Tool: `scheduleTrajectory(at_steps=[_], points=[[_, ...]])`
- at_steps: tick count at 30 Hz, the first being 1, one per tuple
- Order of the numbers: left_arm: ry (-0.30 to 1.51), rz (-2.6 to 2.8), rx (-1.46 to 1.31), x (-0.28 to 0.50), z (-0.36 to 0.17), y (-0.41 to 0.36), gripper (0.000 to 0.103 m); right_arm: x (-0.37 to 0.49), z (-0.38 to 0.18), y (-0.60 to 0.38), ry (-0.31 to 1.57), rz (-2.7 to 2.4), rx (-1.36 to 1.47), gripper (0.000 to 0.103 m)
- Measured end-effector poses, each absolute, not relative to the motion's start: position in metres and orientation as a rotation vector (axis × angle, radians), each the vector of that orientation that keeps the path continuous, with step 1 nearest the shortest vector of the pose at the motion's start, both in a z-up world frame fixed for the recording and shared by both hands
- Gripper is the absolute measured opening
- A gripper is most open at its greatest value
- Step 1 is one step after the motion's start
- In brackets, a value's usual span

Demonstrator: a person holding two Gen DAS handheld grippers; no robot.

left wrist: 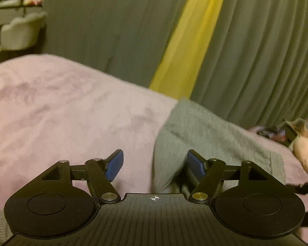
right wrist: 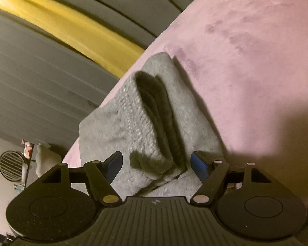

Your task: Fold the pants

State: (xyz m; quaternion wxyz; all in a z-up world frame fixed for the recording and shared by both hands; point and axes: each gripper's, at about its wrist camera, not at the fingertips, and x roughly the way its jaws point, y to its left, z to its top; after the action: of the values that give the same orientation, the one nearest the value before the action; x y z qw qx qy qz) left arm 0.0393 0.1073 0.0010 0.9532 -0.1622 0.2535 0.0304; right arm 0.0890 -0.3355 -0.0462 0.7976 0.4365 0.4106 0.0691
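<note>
On the left wrist view, I see my left gripper [left wrist: 155, 165] with its fingers [left wrist: 115, 166] spread wide, holding nothing. The grey pants [left wrist: 205, 135] lie on the pink bed cover [left wrist: 61, 106], their edge between the fingers and stretching ahead to the right. On the right wrist view, my right gripper [right wrist: 155, 166] is also wide, with the bunched pants [right wrist: 145, 119] between and beyond its fingers [right wrist: 199, 167].

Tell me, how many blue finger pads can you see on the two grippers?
4: two on the left gripper, two on the right gripper, either side of the grey pants.
</note>
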Motion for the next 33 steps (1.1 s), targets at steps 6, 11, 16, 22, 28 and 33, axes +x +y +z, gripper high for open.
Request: scheduleTrajectory(at_steps=[6, 11, 16, 22, 28, 33], points=[[0.448, 0.123, -0.325, 0.037, 0.006, 0.110, 0.096, 0.101, -0.066, -0.333, 0.952, 0.209, 1.069, 0.086], [0.761, 0.100, -0.267, 0.081, -0.028, 0.091, 0.096, 0.114, -0.066, -0.324, 0.924, 0.176, 1.049, 0.077], [0.766, 0.096, -0.302, 0.082, -0.031, 0.093, 0.096, 0.109, -0.063, -0.319, 0.866, 0.159, 1.001, 0.050], [0.757, 0.099, -0.324, 0.081, -0.032, 0.094, 0.096, 0.119, -0.058, -0.313, 0.854, 0.150, 1.013, 0.045], [0.712, 0.113, -0.352, 0.076, -0.029, 0.101, 0.096, 0.119, -0.023, -0.317, 0.737, 0.221, 1.033, 0.039], [0.711, 0.112, -0.363, 0.077, -0.029, 0.102, 0.096, 0.119, -0.010, -0.332, 0.682, 0.236, 1.024, 0.039]])
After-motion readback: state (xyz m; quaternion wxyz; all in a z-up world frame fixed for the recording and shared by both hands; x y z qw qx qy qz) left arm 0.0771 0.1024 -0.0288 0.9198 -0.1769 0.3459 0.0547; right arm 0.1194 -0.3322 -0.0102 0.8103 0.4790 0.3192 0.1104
